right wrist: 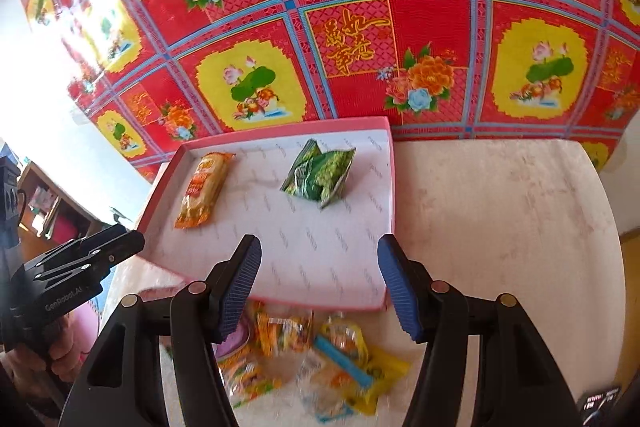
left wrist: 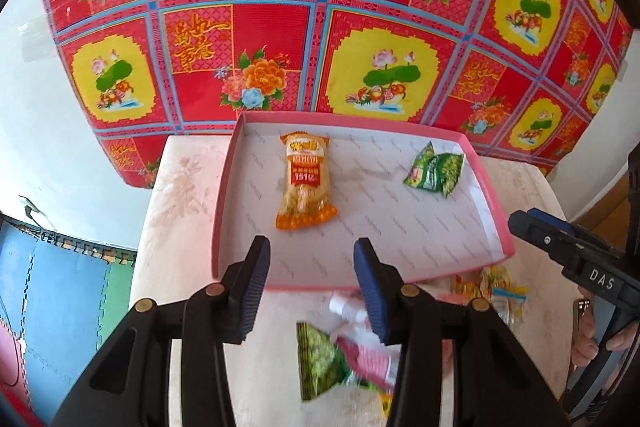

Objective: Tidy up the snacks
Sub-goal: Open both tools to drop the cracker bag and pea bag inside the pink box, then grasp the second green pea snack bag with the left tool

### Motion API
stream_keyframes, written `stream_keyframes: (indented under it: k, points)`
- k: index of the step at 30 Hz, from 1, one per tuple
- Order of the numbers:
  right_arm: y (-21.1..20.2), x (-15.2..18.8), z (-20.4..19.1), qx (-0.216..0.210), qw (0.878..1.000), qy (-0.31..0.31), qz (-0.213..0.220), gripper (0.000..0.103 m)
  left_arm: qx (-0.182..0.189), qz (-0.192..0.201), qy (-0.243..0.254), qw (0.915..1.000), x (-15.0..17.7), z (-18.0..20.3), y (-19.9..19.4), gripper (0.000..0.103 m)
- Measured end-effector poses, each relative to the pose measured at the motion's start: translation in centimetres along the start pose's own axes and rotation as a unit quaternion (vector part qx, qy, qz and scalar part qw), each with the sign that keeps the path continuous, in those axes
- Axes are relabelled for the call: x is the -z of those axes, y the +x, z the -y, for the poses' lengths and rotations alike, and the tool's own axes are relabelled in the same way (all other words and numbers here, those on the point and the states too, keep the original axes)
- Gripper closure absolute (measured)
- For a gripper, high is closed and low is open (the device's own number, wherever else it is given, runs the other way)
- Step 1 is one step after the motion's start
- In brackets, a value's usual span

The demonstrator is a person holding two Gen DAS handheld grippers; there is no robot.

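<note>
A shallow pink box (left wrist: 486, 187) (right wrist: 390, 187) with a white printed floor rests on the pale table. Inside it lie an orange rice-cracker packet (left wrist: 304, 187) (right wrist: 204, 189) and a green snack packet (left wrist: 434, 169) (right wrist: 320, 173). My left gripper (left wrist: 312, 287) hovers open over the box's near edge, nothing between its fingers. Below it lie a green packet (left wrist: 320, 363) and a pink-white wrapper (left wrist: 366, 351). My right gripper (right wrist: 320, 285) is open too, above the near rim, with a blurred heap of yellow and orange packets (right wrist: 320, 355) beneath it.
A red, yellow and blue floral cloth (left wrist: 280, 27) (right wrist: 360, 47) hangs behind the table. The bare pale tabletop (right wrist: 500, 227) stretches to the right of the box. Blue foam floor mats (left wrist: 60, 307) lie at the left. A hand (left wrist: 592, 339) holds the right gripper.
</note>
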State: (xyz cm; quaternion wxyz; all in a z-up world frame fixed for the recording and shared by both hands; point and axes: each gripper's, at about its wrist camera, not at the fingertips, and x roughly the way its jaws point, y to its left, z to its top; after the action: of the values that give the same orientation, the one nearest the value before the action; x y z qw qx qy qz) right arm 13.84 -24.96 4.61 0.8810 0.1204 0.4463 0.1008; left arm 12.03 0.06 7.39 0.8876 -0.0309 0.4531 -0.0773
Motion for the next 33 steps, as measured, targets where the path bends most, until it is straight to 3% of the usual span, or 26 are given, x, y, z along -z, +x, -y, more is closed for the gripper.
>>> stream_keyframes:
  k: [15,33]
  points:
    - [-2.7,5.1,0.6,0.003,1.0,0.013,-0.013,0.041,0.003,-0.016,-0.022,0.9996,4.8,-1.1,-2.4,0.056]
    - [-1.0,8.1,1.4,0.007,0.998,0.022,-0.055,0.041,0.039,-0.052,-0.013,0.9978,6.9,0.8,-0.7,0.05]
